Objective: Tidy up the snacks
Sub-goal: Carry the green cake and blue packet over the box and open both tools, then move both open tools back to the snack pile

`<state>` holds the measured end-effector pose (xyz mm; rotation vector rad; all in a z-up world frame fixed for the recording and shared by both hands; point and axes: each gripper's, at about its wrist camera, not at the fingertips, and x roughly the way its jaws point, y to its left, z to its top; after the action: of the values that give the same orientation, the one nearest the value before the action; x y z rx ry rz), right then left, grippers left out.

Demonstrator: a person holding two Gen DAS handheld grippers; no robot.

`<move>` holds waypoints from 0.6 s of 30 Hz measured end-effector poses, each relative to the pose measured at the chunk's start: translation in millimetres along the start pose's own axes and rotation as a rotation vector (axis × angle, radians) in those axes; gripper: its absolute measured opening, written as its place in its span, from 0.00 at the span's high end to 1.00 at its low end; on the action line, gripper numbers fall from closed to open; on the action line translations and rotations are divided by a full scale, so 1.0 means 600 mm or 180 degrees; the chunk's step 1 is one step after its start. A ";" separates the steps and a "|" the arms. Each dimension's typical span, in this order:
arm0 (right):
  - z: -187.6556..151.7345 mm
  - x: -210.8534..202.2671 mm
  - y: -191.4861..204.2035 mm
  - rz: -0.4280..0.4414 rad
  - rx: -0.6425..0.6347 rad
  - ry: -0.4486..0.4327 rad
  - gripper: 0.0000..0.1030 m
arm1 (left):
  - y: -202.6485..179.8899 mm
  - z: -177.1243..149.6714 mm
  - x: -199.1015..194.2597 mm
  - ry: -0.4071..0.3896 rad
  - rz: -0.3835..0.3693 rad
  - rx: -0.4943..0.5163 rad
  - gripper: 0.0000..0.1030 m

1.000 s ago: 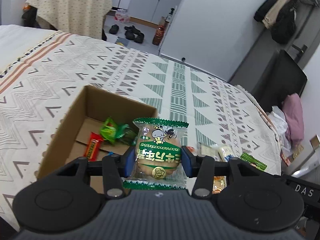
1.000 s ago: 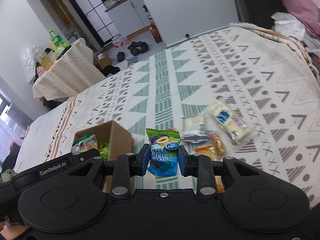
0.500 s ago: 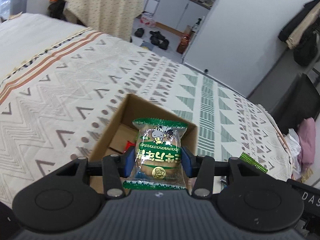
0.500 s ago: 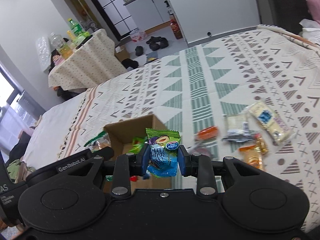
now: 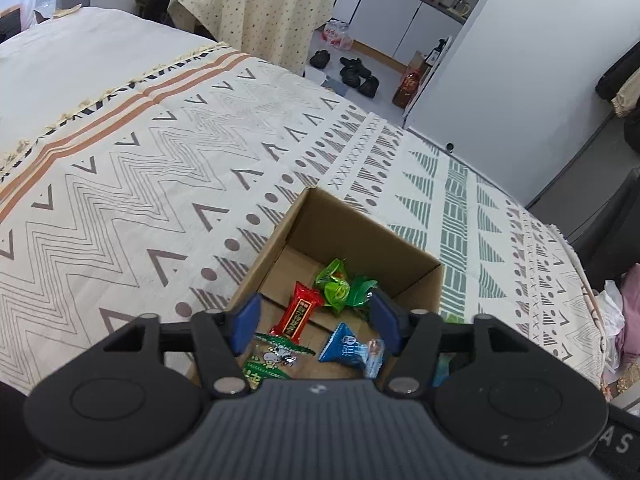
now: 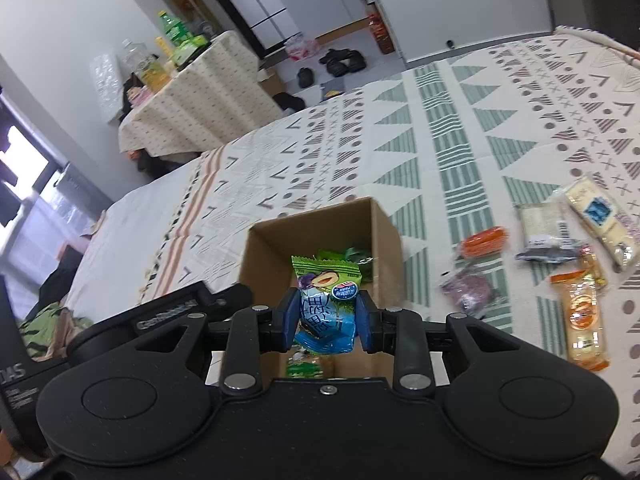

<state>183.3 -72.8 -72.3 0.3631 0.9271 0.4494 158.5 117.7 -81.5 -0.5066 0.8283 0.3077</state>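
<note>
Basically hovering over the cardboard box [image 5: 340, 236] on the patterned bedspread [image 5: 132, 184], both tools tilted down into it. Left gripper [image 5: 312, 320] spreading its blue pads right now, nothing pinched between them. Right gripper [image 6: 327, 314] clamped on the blue-and-green plum packet [image 6: 326, 300], held upright just above the box opening.

Compared with a second back: left tool was squeezing the green cookie packet [image 5: 272, 360], now let go and lying on the box floor at the near left. Box also filling more of both views than before. Right one hanging on to the same packet throughout.

Inside the box: red candy bar [image 5: 298, 312] near the middle, green wrappers [image 5: 340, 286] toward the far right, a blue packet [image 5: 352, 350] at the near right.

Loose snacks [image 6: 560, 256] spread out on the bedspread to the right of the box, well apart from it.

Hard to read: cookie packet half cut off by the left tool's body, lettering too small. Purplish wrapper [image 6: 468, 286] by the box blurred, can't tell what. Bit of the left tool poking in at the near left of the right view.
</note>
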 end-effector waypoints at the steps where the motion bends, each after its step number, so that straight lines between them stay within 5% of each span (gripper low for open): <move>1: 0.000 0.001 0.000 0.0026 0.0022 0.0028 0.68 | -0.001 -0.001 0.000 -0.0004 0.0024 0.0003 0.31; 5: 0.001 -0.006 -0.011 -0.0002 0.0063 0.0021 0.58 | -0.005 -0.003 0.002 -0.0003 0.0050 0.0013 0.21; 18: -0.012 -0.069 -0.124 -0.0429 0.0271 -0.0122 0.40 | -0.066 -0.042 0.008 0.0130 -0.0053 0.0292 0.11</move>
<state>171.5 -156.6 -84.3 0.3828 0.9290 0.2791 163.8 71.5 -87.6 -0.4350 0.8734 0.2435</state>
